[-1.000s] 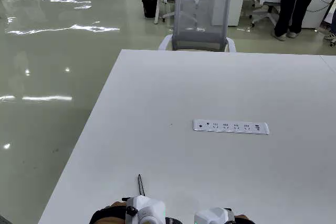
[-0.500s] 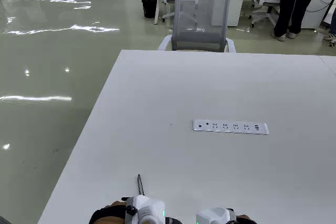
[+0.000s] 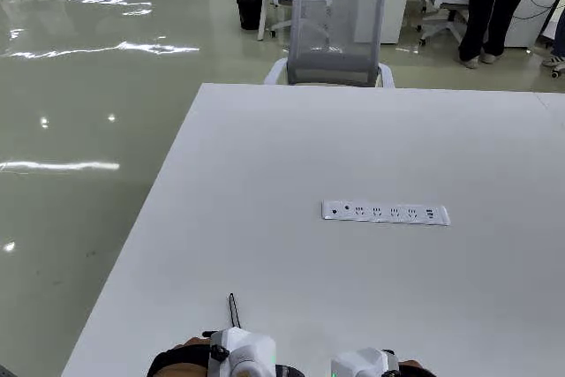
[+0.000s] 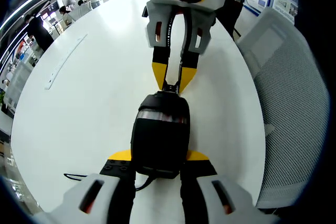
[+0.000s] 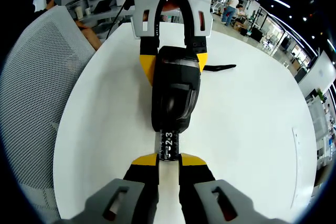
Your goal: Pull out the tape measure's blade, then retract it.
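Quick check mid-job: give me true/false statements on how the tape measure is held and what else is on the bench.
1. The left gripper clamps the tape measure case. True.
2. The right gripper pinches the blade. True.
3. The blade is fully retracted. False: a short numbered length shows outside the case.
4. A power strip lies under the case. False: the power strip lies farther out on the table.
5. A grey chair stands at the table's far edge. True.

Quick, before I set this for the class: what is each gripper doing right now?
The left gripper is shut on the tape measure case.
The right gripper is shut on the blade, which is a short way out.
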Demonstrator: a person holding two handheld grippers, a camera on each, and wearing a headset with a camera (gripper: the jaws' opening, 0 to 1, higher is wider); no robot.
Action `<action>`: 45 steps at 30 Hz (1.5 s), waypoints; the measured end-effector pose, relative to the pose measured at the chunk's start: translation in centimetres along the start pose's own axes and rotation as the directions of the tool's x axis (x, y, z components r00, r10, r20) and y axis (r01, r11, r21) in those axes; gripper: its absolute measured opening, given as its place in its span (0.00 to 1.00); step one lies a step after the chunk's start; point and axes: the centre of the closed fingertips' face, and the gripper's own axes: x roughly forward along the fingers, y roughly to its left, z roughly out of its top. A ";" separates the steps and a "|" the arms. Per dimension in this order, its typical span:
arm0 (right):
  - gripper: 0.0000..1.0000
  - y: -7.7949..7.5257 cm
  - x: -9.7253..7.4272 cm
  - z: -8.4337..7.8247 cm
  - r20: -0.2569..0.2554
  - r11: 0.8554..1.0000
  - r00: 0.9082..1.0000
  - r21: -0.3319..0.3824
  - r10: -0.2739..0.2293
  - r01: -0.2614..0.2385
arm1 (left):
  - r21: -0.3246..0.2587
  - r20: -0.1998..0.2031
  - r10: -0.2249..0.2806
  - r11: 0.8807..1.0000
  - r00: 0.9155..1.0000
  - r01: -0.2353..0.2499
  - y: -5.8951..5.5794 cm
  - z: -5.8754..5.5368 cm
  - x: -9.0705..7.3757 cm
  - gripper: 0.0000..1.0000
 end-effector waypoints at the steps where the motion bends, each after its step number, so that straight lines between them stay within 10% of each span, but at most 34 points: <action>1: 0.12 0.0 0.0 0.0 0.000 1.000 1.000 0.001 0.001 -0.001 | 0.003 -0.001 0.001 1.000 1.000 -0.001 0.0 0.0 0.0 0.29; 45: 0.12 0.2 -1.9 -3.0 -0.031 1.000 1.000 0.013 -0.006 0.006 | 0.007 0.000 0.003 1.000 1.000 -0.003 -0.1 0.1 -0.1 0.29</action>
